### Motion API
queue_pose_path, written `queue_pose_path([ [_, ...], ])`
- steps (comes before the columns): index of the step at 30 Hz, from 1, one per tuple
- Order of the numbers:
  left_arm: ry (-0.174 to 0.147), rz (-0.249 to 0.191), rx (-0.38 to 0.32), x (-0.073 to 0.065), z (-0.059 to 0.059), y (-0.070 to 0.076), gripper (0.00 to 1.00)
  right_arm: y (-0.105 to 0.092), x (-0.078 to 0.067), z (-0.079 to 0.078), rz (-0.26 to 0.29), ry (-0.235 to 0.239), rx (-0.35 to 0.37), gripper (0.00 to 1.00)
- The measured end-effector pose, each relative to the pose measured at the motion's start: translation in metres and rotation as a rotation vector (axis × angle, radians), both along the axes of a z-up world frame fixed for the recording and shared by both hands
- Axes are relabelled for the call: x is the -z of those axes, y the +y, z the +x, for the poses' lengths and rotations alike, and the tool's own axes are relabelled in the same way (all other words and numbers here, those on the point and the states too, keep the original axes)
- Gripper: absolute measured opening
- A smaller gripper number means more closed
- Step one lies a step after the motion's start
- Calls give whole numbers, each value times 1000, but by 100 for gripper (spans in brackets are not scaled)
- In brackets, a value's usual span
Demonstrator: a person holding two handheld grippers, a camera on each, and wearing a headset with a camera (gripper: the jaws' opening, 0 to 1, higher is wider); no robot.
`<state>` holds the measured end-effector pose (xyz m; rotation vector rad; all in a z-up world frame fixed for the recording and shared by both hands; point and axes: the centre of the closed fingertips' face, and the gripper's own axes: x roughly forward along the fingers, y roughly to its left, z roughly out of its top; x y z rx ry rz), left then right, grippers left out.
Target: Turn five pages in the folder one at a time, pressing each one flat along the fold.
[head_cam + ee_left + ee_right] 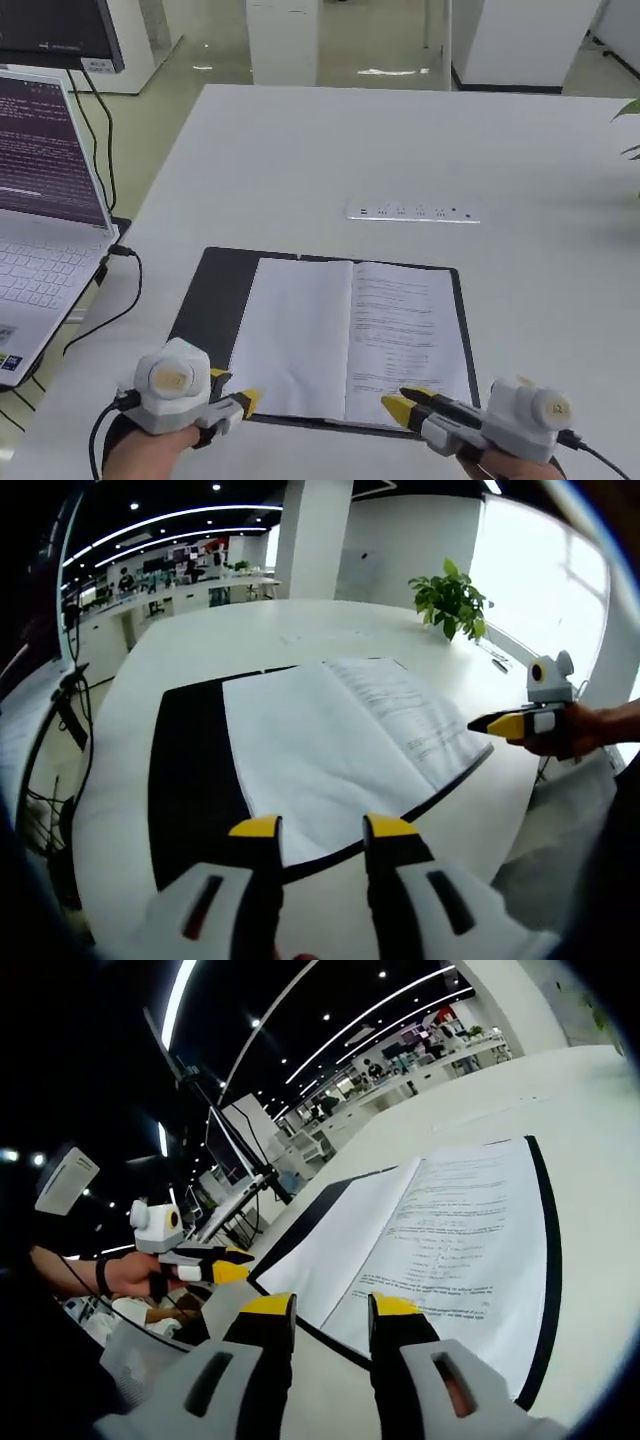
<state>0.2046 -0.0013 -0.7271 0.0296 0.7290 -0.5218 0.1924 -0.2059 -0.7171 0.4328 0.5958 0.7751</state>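
At the near edge of the white table [400, 140], the black folder [205, 300] lies open and flat, with a blank page [290, 335] on its left and a printed page [410, 330] on its right. The left claw [235, 388] hangs just off the folder's near left edge and the right claw [405, 400] sits at the printed page's near edge. Both have their jaws parted and nothing between them. The main risk is that the right claw pinches 2 sheets instead of 1, because the stacked edges lie tight together. A hard nip could also crease or tear the corner. With neither claw pinning the cover, the folder could slide on the smooth table during a lift. The right claw hides the page's near corner in the head view, so contact cannot be judged. The print is too small to read, and how many of the 5 pages are done cannot be told.
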Motion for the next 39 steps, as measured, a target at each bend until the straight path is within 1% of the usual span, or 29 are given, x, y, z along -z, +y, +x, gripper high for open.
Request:
queue_pose_path([
  [2,-12,2,3,-7,1,2,31,-4,-4,1,-3,-10,7,29],
  [4,-26,13,13,-14,1,3,33,-6,-10,1,4,-28,7,32],
  [7,-45,12,9,-25,5,5,35,-12,-14,0,-33,-53,10,37],
  [8,-48,15,7,-27,6,5,35,-13,-16,-1,-36,-58,7,37],
  [13,-90,13,7,-47,10,3,37,-23,-22,-1,-72,-82,9,41],
  [15,-102,1,-3,-54,11,4,39,-28,-25,0,-81,-93,22,44],
  [17,-111,-4,-5,-59,8,3,40,-32,-32,-1,-88,-109,29,46],
  [20,-119,6,7,-63,4,1,42,-39,-40,-1,-100,-129,42,47],
  [22,-126,10,15,-70,-1,0,44,-44,-44,0,-104,-142,53,48],
  [24,-131,6,16,-73,-2,1,45,-49,-48,1,-111,-151,60,50],
  [26,-144,-3,6,-80,-3,2,45,-54,-53,1,-119,-163,68,51],
  [30,-160,2,0,-88,-3,8,48,-62,-61,0,-119,-178,84,56],
  [33,-166,-2,-11,-93,-3,10,51,-64,-66,-3,-111,-191,90,59],
  [36,-182,-18,-40,-101,-4,13,54,-65,-70,-10,-127,-198,89,60],
  [39,-187,-23,-55,-104,-8,16,56,-68,-74,-14,-133,-208,100,62],
])
